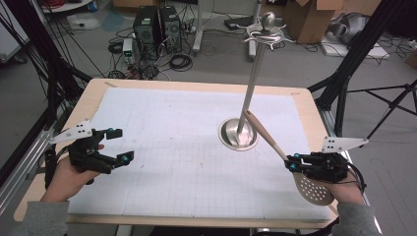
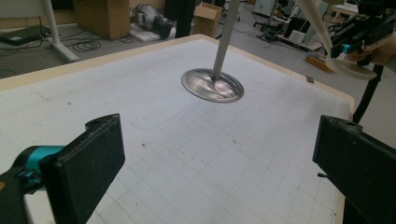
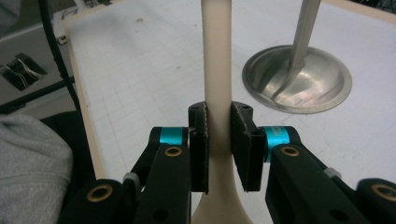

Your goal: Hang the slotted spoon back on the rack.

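A cream slotted spatula (image 1: 268,140) is clamped by its handle in my right gripper (image 1: 293,163) near the table's right front corner; its perforated head (image 1: 314,191) hangs toward me and the handle tip points up toward the stand. In the right gripper view the jaws press both sides of the spatula's handle (image 3: 217,70). A metal utensil stand (image 1: 239,133) with a round base, tall pole and hooks on top rises right of the table's centre. My left gripper (image 1: 120,145) hovers open at the left front with nothing between its fingers (image 2: 88,163).
A white gridded mat (image 1: 172,147) covers the wooden table (image 1: 93,93). Beyond the far edge the floor holds computer towers (image 1: 157,27), cables and cardboard boxes (image 1: 314,17). Black tripod legs (image 1: 344,73) stand to the right of the table.
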Demonstrator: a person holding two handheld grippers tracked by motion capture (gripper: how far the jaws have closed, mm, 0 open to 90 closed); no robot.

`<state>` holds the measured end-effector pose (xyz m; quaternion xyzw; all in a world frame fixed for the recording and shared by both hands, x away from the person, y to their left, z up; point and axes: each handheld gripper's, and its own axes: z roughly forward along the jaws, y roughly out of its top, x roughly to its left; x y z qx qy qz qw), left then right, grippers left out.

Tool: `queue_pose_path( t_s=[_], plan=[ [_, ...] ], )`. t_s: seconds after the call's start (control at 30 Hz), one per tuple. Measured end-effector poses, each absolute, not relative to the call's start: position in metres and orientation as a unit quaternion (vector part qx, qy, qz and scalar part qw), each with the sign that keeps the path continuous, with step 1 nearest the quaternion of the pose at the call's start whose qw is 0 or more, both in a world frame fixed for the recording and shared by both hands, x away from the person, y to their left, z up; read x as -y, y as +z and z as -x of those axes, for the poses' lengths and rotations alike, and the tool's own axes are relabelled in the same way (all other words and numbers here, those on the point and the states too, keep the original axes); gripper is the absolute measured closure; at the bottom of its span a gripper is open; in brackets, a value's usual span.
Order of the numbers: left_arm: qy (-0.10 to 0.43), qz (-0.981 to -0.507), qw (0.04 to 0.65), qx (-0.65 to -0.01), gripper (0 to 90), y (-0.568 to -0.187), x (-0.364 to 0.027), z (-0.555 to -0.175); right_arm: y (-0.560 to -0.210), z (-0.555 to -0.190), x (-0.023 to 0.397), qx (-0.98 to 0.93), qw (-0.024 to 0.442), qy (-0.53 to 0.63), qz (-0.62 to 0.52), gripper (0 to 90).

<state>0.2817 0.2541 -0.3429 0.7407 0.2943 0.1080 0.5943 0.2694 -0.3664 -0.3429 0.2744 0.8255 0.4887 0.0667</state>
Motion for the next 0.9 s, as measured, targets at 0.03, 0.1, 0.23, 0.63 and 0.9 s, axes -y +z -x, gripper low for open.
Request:
queue_pose_path(
  t_s=[0.03,0.1,0.23,0.63,0.9],
  plan=[
    [0.109,-0.74,0.595,-0.294,2.6,-0.343,-0.255,-0.282,-0.341,-0.27,0.368,-0.824,0.064,0.492,-0.275,78.2],
    [0.109,-0.739,0.596,-0.293,2.6,-0.342,-0.256,-0.281,-0.336,-0.271,0.371,-0.822,0.064,0.494,-0.276,78.2],
    [0.108,-0.738,0.597,-0.294,2.6,-0.342,-0.256,-0.281,-0.326,-0.272,0.374,-0.822,0.069,0.493,-0.277,78.2],
    [0.095,-0.738,0.601,-0.291,2.6,-0.345,-0.249,-0.28,-0.306,-0.276,0.376,-0.814,0.078,0.506,-0.274,78.2],
    [0.096,-0.737,0.602,-0.291,2.6,-0.344,-0.25,-0.279,-0.29,-0.277,0.38,-0.81,0.09,0.511,-0.275,78.2]
  ],
)
